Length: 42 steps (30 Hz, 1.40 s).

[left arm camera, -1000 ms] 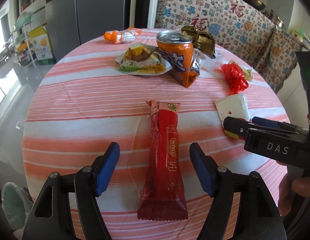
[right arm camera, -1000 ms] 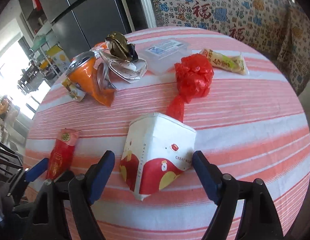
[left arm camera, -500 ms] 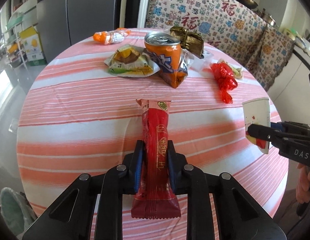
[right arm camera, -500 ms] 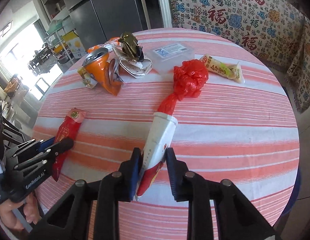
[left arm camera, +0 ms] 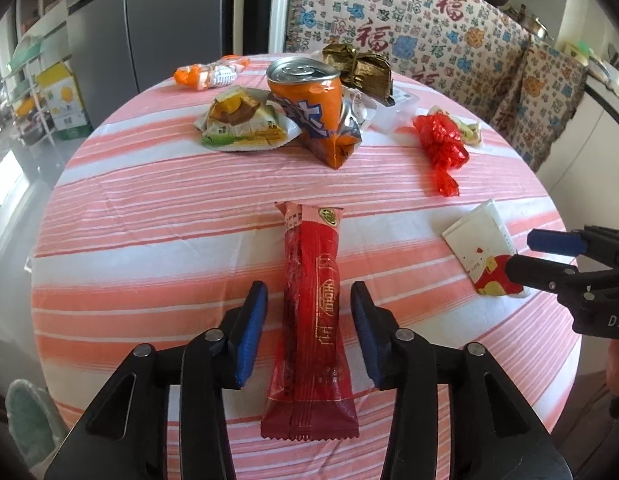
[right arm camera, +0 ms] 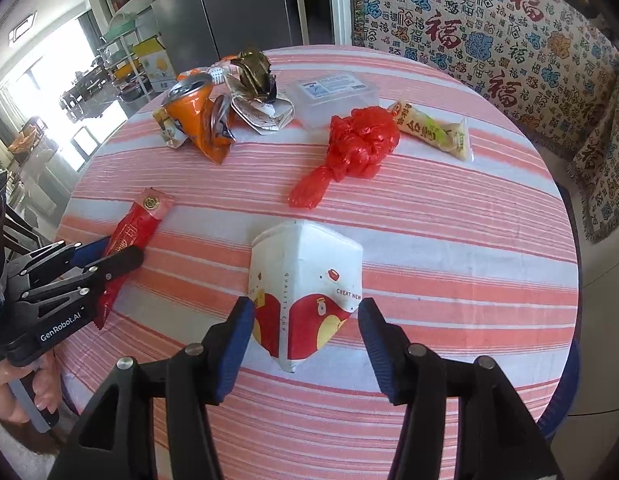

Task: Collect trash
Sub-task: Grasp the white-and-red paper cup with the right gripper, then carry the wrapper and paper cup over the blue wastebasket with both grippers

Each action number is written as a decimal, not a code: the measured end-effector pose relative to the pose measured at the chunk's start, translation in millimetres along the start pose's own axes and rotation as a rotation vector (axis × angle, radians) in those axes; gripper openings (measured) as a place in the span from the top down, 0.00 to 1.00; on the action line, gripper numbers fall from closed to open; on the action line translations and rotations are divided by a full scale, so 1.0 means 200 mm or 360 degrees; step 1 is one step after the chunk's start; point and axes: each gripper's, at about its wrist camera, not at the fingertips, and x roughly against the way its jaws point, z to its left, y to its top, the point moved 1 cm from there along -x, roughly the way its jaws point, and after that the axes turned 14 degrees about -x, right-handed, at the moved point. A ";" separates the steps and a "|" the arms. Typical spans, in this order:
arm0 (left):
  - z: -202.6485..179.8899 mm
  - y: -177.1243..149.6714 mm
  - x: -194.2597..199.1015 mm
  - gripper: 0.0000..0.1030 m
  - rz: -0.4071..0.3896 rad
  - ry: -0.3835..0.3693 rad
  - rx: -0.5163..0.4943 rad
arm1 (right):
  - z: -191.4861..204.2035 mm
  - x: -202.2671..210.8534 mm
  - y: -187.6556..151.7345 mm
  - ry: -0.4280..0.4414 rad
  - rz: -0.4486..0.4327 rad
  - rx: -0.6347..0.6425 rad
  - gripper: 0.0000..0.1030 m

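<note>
A long red snack wrapper (left arm camera: 313, 312) lies flat on the striped round table (left arm camera: 149, 208). My left gripper (left arm camera: 307, 336) is open, one jaw on each side of the wrapper, not touching it. A crushed white and red paper cup (right arm camera: 305, 284) lies on the table. My right gripper (right arm camera: 305, 344) is open around the cup's near end. The cup also shows in the left wrist view (left arm camera: 483, 256), and the red wrapper in the right wrist view (right arm camera: 129, 240).
Farther back lie a crushed orange can (left arm camera: 313, 108), a cake wrapper (left arm camera: 245, 124), a red plastic bag (right arm camera: 353, 148), a clear plastic box (right arm camera: 333, 96), a yellow sachet (right arm camera: 433, 132) and a gold wrapper (left arm camera: 357, 68). A patterned sofa (right arm camera: 489, 40) stands behind.
Half a second ago both grippers were shut, left on the red wrapper, right on the paper cup. Both have now opened, and the wrapper and cup lie on the table.
</note>
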 end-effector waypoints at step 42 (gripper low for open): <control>-1.47 0.68 0.00 0.80 -0.0109 -0.0730 -0.0399 | -1.45 0.56 -0.09 -0.0311 -0.0216 -0.0581 0.82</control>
